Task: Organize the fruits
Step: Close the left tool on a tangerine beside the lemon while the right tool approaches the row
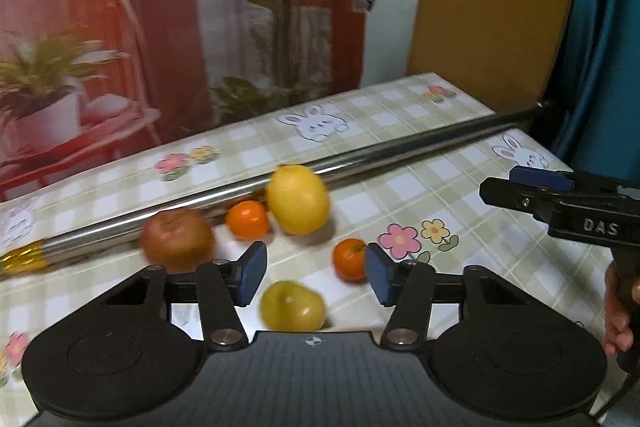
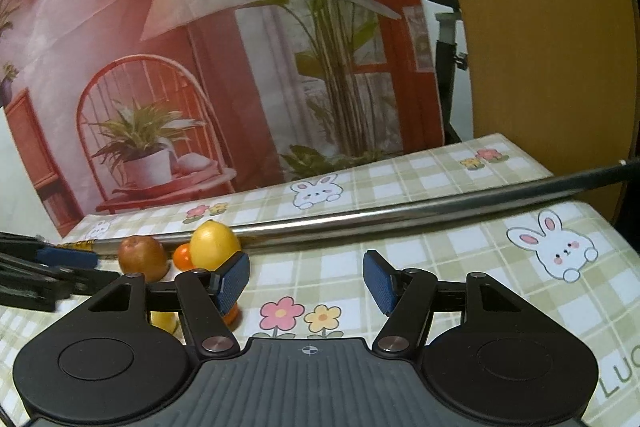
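Note:
In the left wrist view five fruits lie on the checked tablecloth (image 1: 440, 187): a lemon (image 1: 298, 199), a mandarin (image 1: 247, 219) and a red-brown apple (image 1: 178, 243) by a metal rod (image 1: 380, 157), plus a second mandarin (image 1: 350, 259) and a yellow-green apple (image 1: 292, 307) nearer. My left gripper (image 1: 316, 277) is open; the yellow-green apple lies low between its fingers, untouched. My right gripper (image 2: 306, 281) is open over bare cloth with nothing between its pads. The right wrist view shows the lemon (image 2: 214, 245), red-brown apple (image 2: 142, 257) and mandarin (image 2: 183, 255) to its left.
The rod crosses the table diagonally, with a gold end at the left. A printed backdrop of plants (image 2: 240, 67) stands behind the table, and an orange board (image 2: 540, 27) at the back right. A hand (image 1: 616, 311) holds the right gripper's handle at the table's right edge.

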Available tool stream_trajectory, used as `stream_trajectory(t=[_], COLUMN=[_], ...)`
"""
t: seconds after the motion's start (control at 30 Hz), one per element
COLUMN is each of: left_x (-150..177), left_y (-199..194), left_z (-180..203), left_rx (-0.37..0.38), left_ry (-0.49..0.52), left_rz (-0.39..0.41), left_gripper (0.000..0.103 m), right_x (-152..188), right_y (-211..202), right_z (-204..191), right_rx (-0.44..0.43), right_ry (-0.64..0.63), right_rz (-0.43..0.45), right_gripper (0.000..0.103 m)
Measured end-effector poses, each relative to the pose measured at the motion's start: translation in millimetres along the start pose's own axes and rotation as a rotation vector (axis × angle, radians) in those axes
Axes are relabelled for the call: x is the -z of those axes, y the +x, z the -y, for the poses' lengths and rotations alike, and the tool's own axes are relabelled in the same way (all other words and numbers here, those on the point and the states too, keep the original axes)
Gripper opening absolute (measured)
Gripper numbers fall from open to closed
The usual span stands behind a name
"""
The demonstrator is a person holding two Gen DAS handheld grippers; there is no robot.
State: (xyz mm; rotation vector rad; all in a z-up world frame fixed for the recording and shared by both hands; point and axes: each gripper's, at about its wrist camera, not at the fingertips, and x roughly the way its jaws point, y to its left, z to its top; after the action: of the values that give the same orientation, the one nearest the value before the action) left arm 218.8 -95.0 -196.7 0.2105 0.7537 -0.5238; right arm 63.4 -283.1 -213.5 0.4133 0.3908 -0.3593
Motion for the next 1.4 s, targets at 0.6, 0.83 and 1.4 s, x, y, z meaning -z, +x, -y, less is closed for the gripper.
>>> stream_trajectory(t=[0.6,0.83,1.4], left_x=[-8,-8,-3], left_y=[68,82,20], left_z=[15,21,11], left_rx=[0.065,0.034,0.010], left_ry=[0.043,0.068,0.017], left_rz=[-0.147,-0.179,-0.030], left_gripper=[0.048,0.037,0.036], right_x=[20,23,26], right_y=[8,9,7], right_z=[28,31,26], right_rx=[0.020,0.021,-0.006], right_ry=[0.090,0.107,0.118], right_rz=[-0.038,-0.047,-0.072], right_gripper=[0.060,0.060,0.060])
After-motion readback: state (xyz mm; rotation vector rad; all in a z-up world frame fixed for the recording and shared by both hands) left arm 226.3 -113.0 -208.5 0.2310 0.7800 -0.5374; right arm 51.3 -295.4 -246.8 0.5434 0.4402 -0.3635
